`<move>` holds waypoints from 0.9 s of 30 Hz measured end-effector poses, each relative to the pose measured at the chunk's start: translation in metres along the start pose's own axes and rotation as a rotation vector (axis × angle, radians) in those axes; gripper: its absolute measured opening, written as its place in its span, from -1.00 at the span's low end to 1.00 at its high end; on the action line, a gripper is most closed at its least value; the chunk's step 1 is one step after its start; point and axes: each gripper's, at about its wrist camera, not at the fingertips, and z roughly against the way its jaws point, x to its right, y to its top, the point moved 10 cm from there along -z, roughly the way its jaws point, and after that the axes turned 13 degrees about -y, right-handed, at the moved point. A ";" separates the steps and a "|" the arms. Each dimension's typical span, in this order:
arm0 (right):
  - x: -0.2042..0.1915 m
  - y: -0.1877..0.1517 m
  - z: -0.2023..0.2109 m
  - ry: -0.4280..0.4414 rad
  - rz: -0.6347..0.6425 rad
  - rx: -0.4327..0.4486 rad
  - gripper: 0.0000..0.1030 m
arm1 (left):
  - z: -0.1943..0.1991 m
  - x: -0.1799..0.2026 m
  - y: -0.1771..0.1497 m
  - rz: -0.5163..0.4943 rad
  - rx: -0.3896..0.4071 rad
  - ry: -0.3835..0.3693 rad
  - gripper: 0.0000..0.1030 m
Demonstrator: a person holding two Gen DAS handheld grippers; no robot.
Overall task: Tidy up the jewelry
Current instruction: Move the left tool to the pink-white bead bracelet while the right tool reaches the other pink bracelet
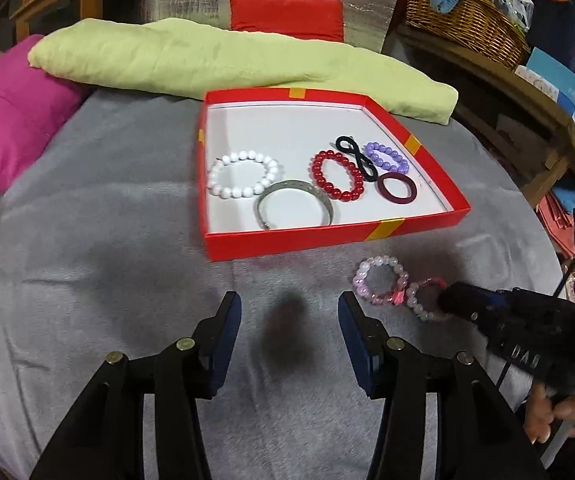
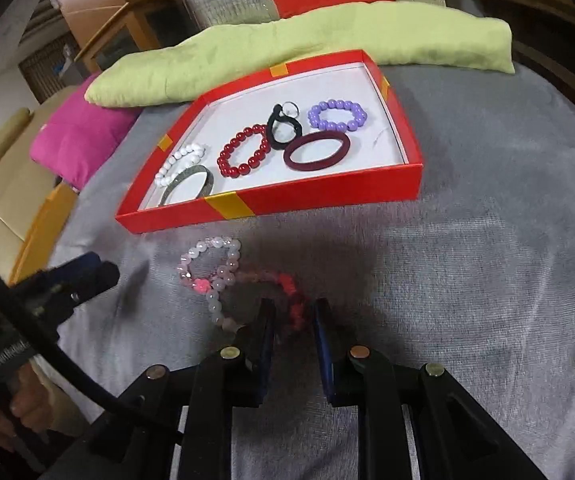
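Left outside for now: pale bead bracelet (image 2: 229, 258) and red-pink bracelet (image 2: 287, 282), overlapped on the grey cloth (image 1: 107, 240), just in front of the near wall of the red box (image 2: 327, 196) and towards the right end of that wall. Probably the next pieces to go in.

Right gripper (image 2: 294, 306) tilted down onto the red-pink bracelet, jaws drawn narrow, with the red stretch of beads between them. Cannot tell whether the pads already press on the beads. Taken at the side away from the pale bracelet, likely so as to lift one loop without dragging the other. Worth watching, since the two loops cross near a bright pink bead.

Left gripper (image 1: 289, 304) parked over bare cloth near the box's near wall, jaws apart, nothing between them. Seemingly kept clear of the right gripper's approach, and free to steady the pale bracelet if needed.

Inside the box, laid flat in a loose row along the near wall, mostly separate:
- white bead bracelet (image 1: 223, 190) at the left
- silver bangle (image 1: 329, 204) beside it, close to the near wall
- red bead bracelet (image 1: 319, 178)
- black hair tie (image 1: 357, 156)
- maroon ring (image 1: 385, 196)
- purple bead bracelet (image 1: 395, 156) by the right wall

Far half of the box floor bare, so room for both stragglers.

Beyond the box, along the cloth's far edge: green cushion (image 1: 207, 60), with a pink cushion (image 1: 7, 120) at the far left corner.
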 end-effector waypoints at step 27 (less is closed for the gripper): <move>0.060 0.002 0.002 -0.126 -0.082 0.000 -0.83 | -0.060 0.043 0.006 0.001 -0.099 -0.104 -0.68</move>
